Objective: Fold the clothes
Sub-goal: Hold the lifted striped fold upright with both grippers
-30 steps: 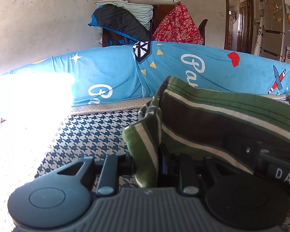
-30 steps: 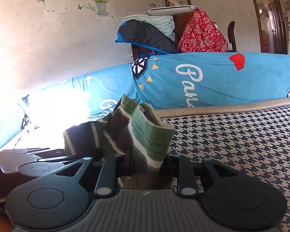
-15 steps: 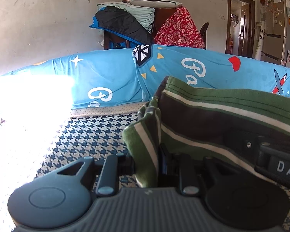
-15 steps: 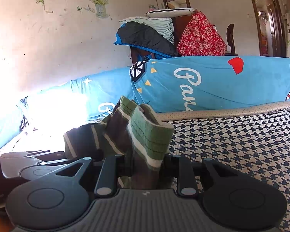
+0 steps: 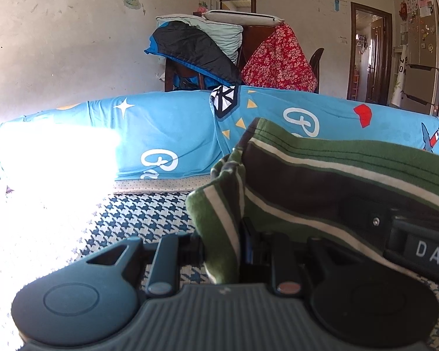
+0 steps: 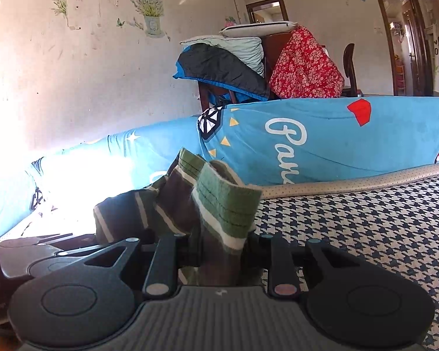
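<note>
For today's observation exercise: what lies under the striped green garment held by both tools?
Under the striped green garment lies the houndstooth cover. The cloth hides whatever sits directly beneath its middle.

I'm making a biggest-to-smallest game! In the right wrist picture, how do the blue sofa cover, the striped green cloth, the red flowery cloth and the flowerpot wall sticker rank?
1. Blue sofa cover
2. Striped green cloth, though it looks big partly because it is closest
3. Red flowery cloth, farther away, so its true size is unsure
4. Flowerpot wall sticker

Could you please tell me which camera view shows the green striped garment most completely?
The left wrist view: the green striped garment stretches rightward from the left gripper, showing its long stripes. The right wrist view shows only a bunched end clamped in the right gripper.
</note>
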The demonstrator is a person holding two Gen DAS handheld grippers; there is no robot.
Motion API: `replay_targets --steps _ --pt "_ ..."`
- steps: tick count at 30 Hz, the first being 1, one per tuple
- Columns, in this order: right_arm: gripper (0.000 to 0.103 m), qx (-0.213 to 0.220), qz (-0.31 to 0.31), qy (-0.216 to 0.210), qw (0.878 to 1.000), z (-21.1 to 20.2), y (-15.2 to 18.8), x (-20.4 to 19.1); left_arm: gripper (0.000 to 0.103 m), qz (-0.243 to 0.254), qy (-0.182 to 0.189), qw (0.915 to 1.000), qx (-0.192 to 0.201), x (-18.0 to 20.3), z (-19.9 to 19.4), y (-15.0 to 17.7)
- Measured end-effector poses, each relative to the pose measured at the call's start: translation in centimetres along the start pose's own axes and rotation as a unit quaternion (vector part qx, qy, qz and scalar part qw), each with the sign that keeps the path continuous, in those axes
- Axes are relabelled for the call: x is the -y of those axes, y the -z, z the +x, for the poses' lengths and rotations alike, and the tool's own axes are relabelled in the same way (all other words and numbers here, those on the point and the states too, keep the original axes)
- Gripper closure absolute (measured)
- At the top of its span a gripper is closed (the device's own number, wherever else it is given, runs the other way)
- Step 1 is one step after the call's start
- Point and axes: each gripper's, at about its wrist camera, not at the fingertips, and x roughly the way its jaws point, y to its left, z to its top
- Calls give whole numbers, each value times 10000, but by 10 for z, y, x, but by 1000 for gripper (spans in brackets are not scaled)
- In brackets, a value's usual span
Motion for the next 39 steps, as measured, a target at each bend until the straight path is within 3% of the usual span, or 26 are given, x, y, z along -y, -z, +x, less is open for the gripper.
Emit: replay_targets --steps 39 --pt "79 -105 179 92 9997 58 -10 5 82 -338 -278 9990 -68 -21 45 -14"
